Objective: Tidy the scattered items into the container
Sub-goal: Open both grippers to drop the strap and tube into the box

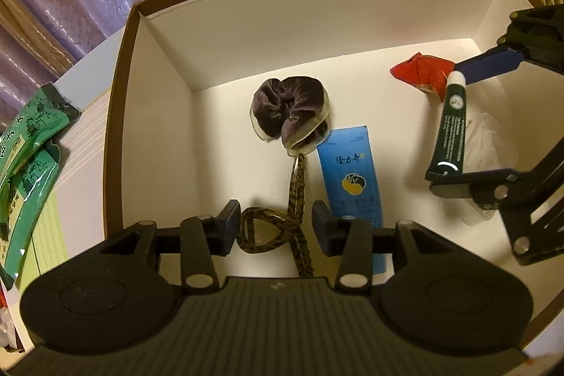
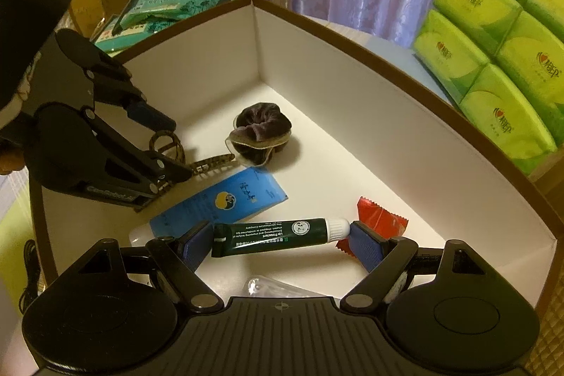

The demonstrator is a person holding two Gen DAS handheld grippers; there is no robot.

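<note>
Evidently both tools are lowered inside the container [image 1: 225, 34] for release: the left tool [image 1: 276, 224], parted around the leopard-print hair clip [image 1: 268, 231], the right tool [image 2: 282, 240] clamped endwise on the green lip-balm tube [image 2: 271, 235].

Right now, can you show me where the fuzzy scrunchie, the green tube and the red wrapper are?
fuzzy scrunchie [image 1: 289, 108], left wrist view, on its velvet folds.
green tube [image 2: 275, 233], right wrist view, middle of its body.
red wrapper [image 1: 421, 71], left wrist view, centre of the foil.
</note>
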